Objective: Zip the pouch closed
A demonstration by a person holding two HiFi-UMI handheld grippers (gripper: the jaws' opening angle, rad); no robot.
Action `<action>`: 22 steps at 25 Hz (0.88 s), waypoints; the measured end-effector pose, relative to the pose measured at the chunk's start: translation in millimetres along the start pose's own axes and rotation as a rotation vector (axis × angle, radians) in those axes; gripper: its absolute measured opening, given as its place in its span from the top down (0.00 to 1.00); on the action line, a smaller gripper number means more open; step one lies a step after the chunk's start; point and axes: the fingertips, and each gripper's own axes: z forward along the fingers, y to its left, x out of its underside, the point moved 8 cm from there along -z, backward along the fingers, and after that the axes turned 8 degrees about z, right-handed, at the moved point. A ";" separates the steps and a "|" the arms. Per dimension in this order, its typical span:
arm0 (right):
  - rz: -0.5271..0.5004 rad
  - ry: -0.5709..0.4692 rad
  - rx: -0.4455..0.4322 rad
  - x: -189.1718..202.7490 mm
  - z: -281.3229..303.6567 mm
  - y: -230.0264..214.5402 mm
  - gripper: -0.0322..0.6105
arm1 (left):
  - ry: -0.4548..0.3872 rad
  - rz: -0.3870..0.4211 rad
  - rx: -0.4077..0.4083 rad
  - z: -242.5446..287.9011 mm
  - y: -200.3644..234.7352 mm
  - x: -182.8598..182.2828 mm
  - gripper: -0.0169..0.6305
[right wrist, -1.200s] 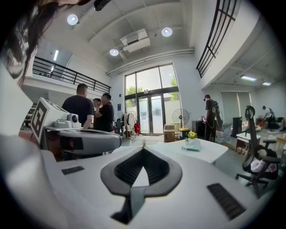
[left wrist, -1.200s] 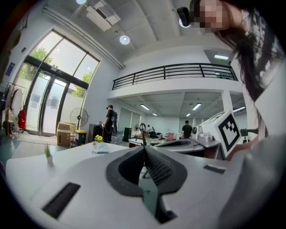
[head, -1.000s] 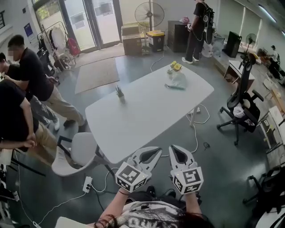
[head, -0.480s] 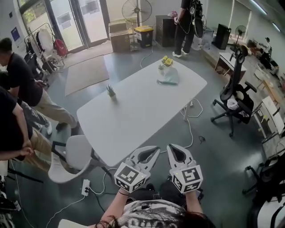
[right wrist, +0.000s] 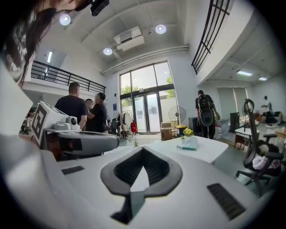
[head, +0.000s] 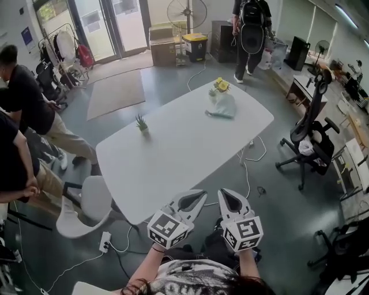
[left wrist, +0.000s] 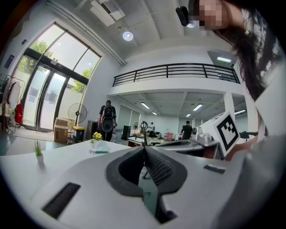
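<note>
A wide grey floor [head: 288, 213] fills an open office, seen from above. In the middle stands a long white bench [head: 173, 155] with rounded corners, set at a slant. A tan rug [head: 115, 92] lies beyond it, in front of glass doors [head: 109, 26]. A black office chair [head: 311, 141] stands to the bench's right, and a white chair [head: 86, 201] is at its near left corner. People in dark tops [head: 23, 103] are gathered at the left edge, and a person with a backpack [head: 251, 29] stands at the far end beside a pedestal fan [head: 187, 11]. At the bottom, the wearer's two hands hold the tools side by side, just short of the bench's near edge. The left tool [head: 202, 196] is clenched, its jaws together with nothing between them. The right tool [head: 222, 192] is clenched and empty too. Each carries a cube with square markers. The pouch [head: 223, 106], pale and translucent with a green edge, lies at the far end of the bench, well apart from both tools. Yellow flowers [head: 219, 85] stand just behind the pouch. A small green plant [head: 141, 123] stands near the bench's left edge.
</note>
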 end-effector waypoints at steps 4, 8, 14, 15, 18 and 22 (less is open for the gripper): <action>-0.010 0.018 -0.023 -11.8 14.9 -48.7 0.95 | 0.005 -0.008 -0.037 46.0 7.8 -2.4 0.95; -0.012 0.025 -0.070 -31.1 31.7 -101.6 0.95 | -0.002 -0.017 -0.082 98.8 14.2 -10.8 0.95; -0.005 0.036 -0.138 -49.2 49.8 -158.2 0.95 | 0.017 -0.019 -0.158 147.1 15.6 -18.8 0.95; -0.004 0.038 -0.152 -50.8 52.1 -164.5 0.95 | 0.021 -0.016 -0.172 152.7 15.5 -20.1 0.95; -0.008 0.042 -0.190 -53.1 57.3 -181.0 0.95 | 0.031 -0.007 -0.204 169.0 13.6 -23.2 0.95; -0.002 0.043 -0.218 -53.3 58.5 -197.1 0.95 | 0.052 0.005 -0.222 186.5 8.5 -23.8 0.95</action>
